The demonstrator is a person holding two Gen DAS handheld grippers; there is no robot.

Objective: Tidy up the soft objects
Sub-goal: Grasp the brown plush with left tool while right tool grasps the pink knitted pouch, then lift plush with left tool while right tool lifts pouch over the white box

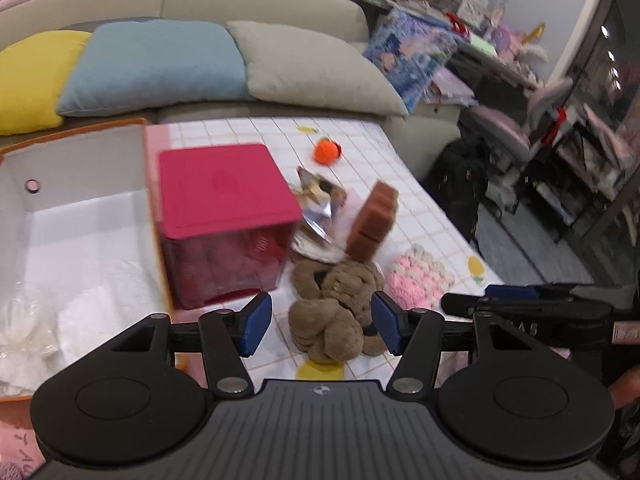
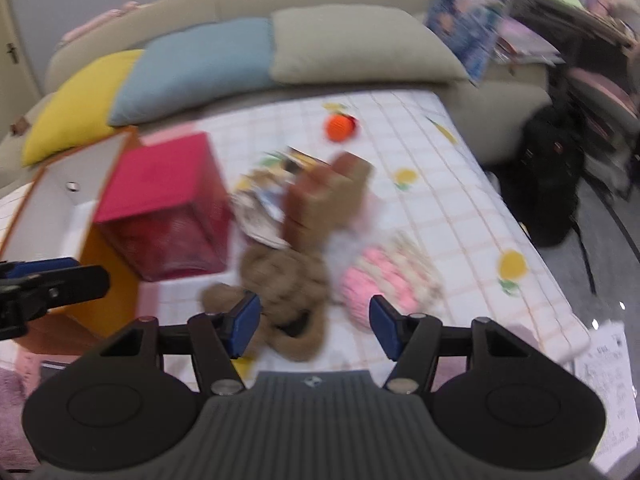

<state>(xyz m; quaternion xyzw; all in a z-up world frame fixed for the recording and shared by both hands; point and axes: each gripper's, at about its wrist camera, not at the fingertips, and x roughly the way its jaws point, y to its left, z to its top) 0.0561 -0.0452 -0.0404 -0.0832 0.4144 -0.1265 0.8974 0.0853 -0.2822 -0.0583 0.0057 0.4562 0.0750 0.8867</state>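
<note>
Hovering over brown plush toy (image 1: 336, 312), jaws apart

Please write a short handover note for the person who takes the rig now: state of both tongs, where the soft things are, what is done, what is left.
Left tongs: open, empty, just above the brown plush toy.
Right tongs: open, empty, near the same toy and the pink knitted piece.
Orange ball lies farther back on the checked tablecloth. A brown sponge block stands by the red box.
The open white box at the left holds white stuffing or fabric.
Done: no toy looks packed yet.
Left: probably grasp the plush first, then the others.
</note>
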